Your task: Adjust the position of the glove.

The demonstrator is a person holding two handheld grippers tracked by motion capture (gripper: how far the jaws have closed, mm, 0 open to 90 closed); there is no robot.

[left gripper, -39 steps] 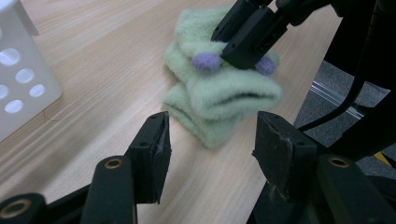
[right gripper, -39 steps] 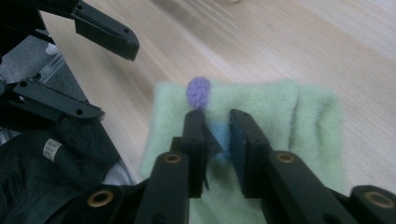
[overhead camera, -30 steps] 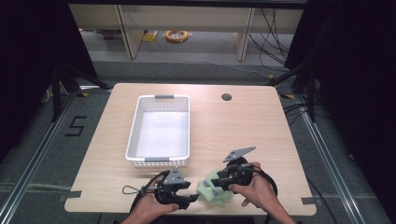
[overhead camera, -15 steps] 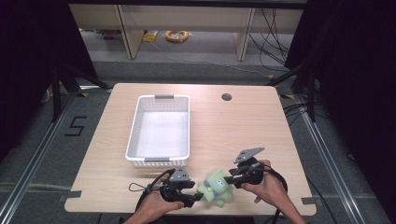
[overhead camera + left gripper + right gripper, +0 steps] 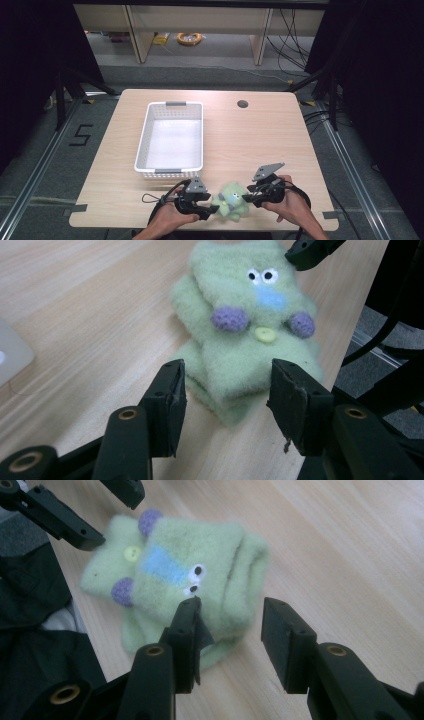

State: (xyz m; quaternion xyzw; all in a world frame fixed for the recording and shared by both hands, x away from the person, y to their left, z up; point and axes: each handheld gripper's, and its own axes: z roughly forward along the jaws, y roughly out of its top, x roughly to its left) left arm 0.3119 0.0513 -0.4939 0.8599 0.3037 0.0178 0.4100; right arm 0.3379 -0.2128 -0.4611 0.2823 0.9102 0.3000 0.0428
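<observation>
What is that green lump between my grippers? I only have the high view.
Observer: A green plush toy with a face: two eyes, a blue nose and a yellow button.
Operator: Is the left gripper on it?
Observer: No. The left gripper is open, with its jaws on either side of the toy's near end and the pads not pressing.
Operator: And the right?
Observer: The right gripper is open too. The toy's edge lies between its jaws, unpinched.

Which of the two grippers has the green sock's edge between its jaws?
The left gripper: its jaws straddle the folded green sock's near edge. The right gripper's jaws stand beside the sock's fold.
</observation>
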